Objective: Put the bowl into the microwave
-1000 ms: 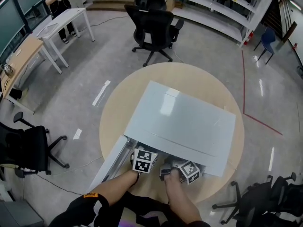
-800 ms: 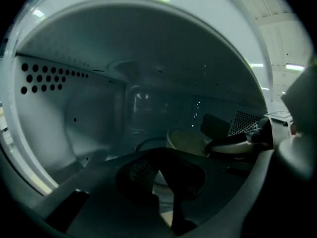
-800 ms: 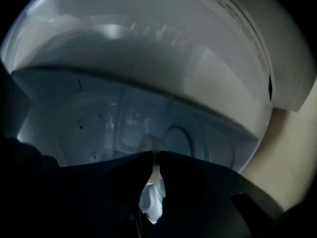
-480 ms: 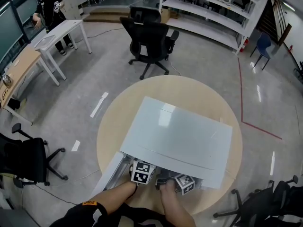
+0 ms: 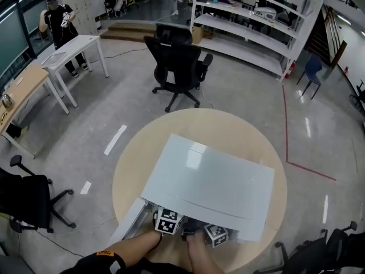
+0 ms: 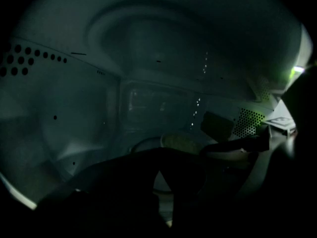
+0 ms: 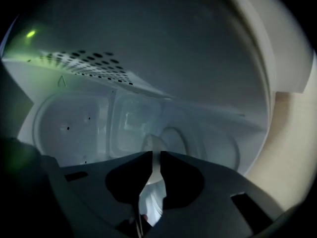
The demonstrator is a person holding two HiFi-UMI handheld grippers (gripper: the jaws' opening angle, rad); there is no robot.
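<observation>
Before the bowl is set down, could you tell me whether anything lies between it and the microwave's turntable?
Nothing visible does. The bowl, pinched by its rim in the right gripper, is already inside the microwave, and the turntable ahead looks bare.

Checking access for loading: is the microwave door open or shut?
Open: the door stands swung out at the microwave's front left, and both gripper views look inside its cavity.

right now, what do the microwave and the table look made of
Microwave: probably painted sheet metal, glossy. Its pale top shows a bright reflection, and the inner wall has punched holes. Table: pale wood or wood-look laminate, matte, even beige. Which of the two, I cannot tell.
</observation>
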